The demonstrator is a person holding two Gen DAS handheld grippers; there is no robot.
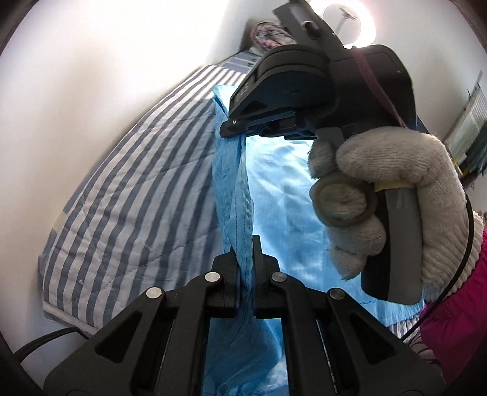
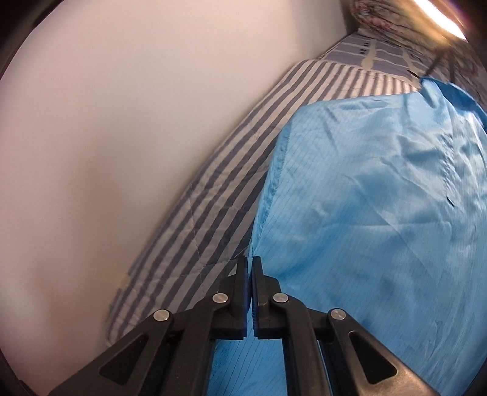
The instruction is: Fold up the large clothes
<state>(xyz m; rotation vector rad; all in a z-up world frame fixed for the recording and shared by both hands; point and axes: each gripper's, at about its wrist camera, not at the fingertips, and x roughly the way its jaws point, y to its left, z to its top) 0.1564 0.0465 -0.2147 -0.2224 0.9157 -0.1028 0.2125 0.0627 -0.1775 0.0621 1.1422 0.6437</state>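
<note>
A large light-blue garment (image 1: pixel 283 189) lies on a blue-and-white striped bed cover (image 1: pixel 146 182). My left gripper (image 1: pixel 245 243) is shut on the garment's raised edge, which stretches away as a taut band (image 1: pixel 231 182). In the left wrist view my right gripper (image 1: pixel 231 126), held in a white knit glove (image 1: pixel 395 195), is shut on the same edge farther along. In the right wrist view the right gripper (image 2: pixel 249 262) is shut on the garment's edge, with the garment (image 2: pixel 365 198) spread to the right over the striped cover (image 2: pixel 219 189).
A white wall (image 1: pixel 91 91) runs along the bed's left side. A patterned bundle of fabric (image 1: pixel 268 36) and a bright round lamp (image 1: pixel 347 18) sit at the far end. A pink sleeve (image 1: pixel 456 304) is at the right, and a black cable (image 1: pixel 45 338) at the lower left.
</note>
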